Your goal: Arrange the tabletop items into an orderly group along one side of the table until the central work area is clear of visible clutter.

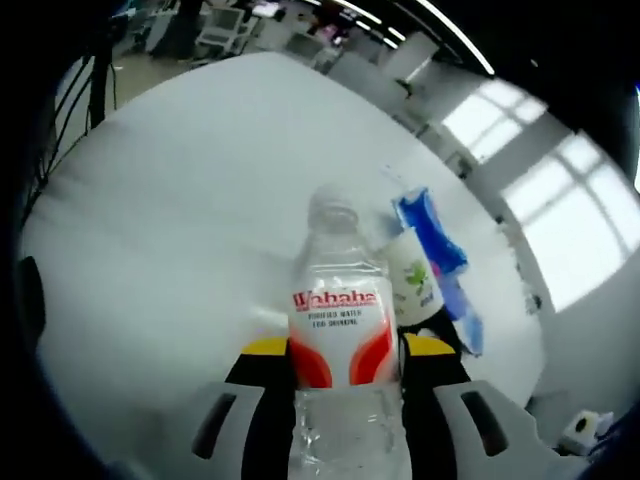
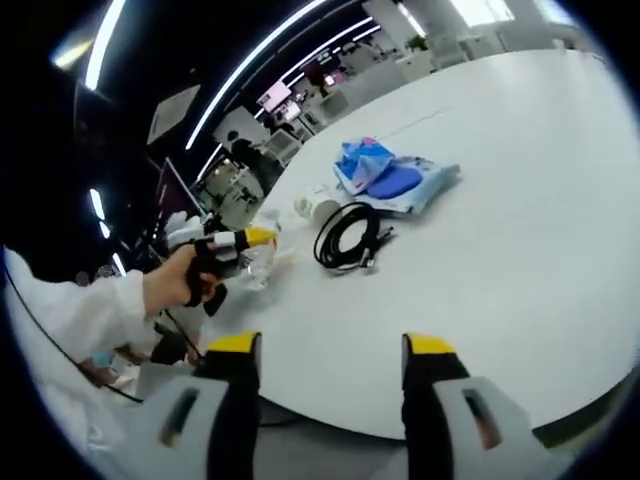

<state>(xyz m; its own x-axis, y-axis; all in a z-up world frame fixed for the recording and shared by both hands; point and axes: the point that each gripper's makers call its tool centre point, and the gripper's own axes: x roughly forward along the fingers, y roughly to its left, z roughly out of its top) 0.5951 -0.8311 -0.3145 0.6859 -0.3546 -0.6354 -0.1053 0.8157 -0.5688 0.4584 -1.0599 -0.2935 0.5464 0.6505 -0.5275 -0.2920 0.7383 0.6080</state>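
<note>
1. Left gripper (image 1: pixel 345 365) is clamped on the water bottle (image 1: pixel 343 330), held near the table (image 1: pixel 180 200) edge
2. Set it upright just beside the small white bottle (image 1: pixel 415 280) and blue packet (image 1: pixel 435 250)
3. Right gripper (image 2: pixel 330 350) hangs with jaws apart, nothing between them

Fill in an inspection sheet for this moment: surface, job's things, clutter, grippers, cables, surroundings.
Surface: white table, mostly bare.
Job's things: clear water bottle with red-and-white label, held between the jaws of the left hand-held gripper; small white bottle and blue packet lie close behind it; white cup beside the packet.
Clutter: nothing seen beyond these items.
Grippers: left hand-held gripper shut on the water bottle, held by a hand; right hand-held gripper open, jaws apart over the table edge, holding nothing.
Cables: coiled black cable on the table next to the blue packet.
Surroundings: office with ceiling strip lights, windows, desks far off.
</note>
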